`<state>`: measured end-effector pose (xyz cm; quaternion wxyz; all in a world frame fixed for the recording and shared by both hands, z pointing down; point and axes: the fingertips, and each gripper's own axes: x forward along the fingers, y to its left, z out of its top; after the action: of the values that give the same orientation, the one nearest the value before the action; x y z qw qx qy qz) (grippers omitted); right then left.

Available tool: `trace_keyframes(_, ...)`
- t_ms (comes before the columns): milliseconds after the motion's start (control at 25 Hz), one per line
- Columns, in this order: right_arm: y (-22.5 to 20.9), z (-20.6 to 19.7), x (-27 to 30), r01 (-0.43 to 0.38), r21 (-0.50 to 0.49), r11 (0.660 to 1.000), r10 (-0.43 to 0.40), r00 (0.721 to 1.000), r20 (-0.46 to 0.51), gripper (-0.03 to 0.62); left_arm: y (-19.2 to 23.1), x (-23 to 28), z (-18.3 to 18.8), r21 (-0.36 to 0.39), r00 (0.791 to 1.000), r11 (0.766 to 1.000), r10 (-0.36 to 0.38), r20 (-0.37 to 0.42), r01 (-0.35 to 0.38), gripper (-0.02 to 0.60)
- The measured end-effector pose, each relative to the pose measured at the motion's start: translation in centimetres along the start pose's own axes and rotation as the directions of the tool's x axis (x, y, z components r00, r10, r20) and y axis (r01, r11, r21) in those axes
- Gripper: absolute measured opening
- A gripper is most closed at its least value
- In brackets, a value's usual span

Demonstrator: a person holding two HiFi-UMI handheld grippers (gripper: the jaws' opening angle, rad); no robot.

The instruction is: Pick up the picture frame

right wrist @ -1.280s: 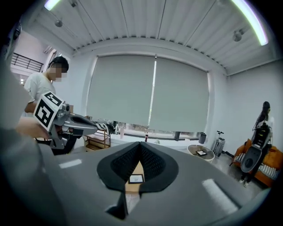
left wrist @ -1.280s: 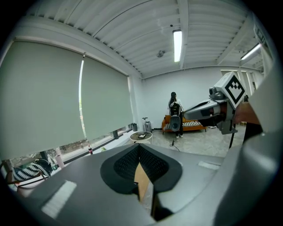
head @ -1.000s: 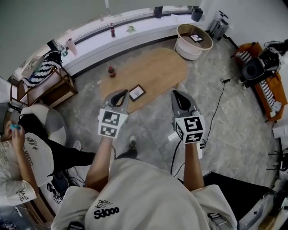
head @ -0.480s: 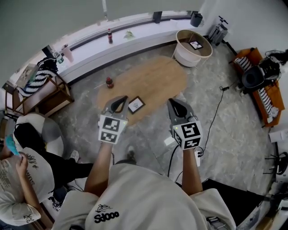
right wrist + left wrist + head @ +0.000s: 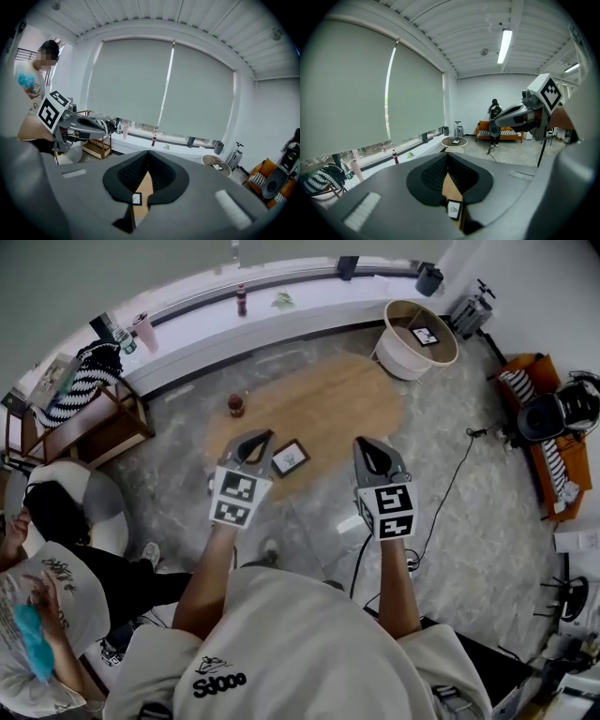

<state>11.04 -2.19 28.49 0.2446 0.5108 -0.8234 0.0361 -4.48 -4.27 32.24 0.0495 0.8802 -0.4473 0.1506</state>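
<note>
A small dark picture frame (image 5: 290, 457) lies flat near the front edge of the oval wooden table (image 5: 328, 399). My left gripper (image 5: 262, 437) hangs just left of the frame, shut and holding nothing. My right gripper (image 5: 368, 442) is off to the frame's right, over the table's edge, also shut and empty. In the left gripper view the frame (image 5: 453, 209) shows low down below the closed tips of the left gripper (image 5: 448, 158). The right gripper view shows the frame (image 5: 136, 198) below the closed tips of the right gripper (image 5: 149, 157).
A red bottle (image 5: 235, 405) stands on the table's far left. A round white side table (image 5: 419, 334) stands behind at right, near an orange sofa (image 5: 544, 442). A wooden shelf (image 5: 80, 423) and a seated person (image 5: 56, 521) are at left. A cable (image 5: 450, 484) crosses the floor.
Both grippers have moved forward and a little down toward the table. Their tips now flank the picture frame. The jaws stayed shut.
</note>
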Motion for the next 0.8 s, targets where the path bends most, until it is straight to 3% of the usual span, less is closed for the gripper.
trace_keyframes(400,-0.7,-0.9,6.3,-0.076,0.019,0.997,0.077,0.996,-0.042,0.005,2.4,3.9,-2.9,-0.020,0.996,1.000,0.010,-0.085,-0.012,0.011)
trace_keyframes(640,-1.7,-2.6,11.0,-0.189,0.067,0.980,0.193,0.979,-0.063,0.004,3.2,6.8,-5.8,-0.072,0.985,0.995,0.057,-0.161,-0.069,0.011)
trace_keyframes(800,-2.1,-4.4,14.7,-0.267,0.042,0.963,0.270,0.956,-0.113,0.005,4.0,8.8,-7.7,-0.129,0.973,0.985,0.086,-0.214,-0.115,0.011)
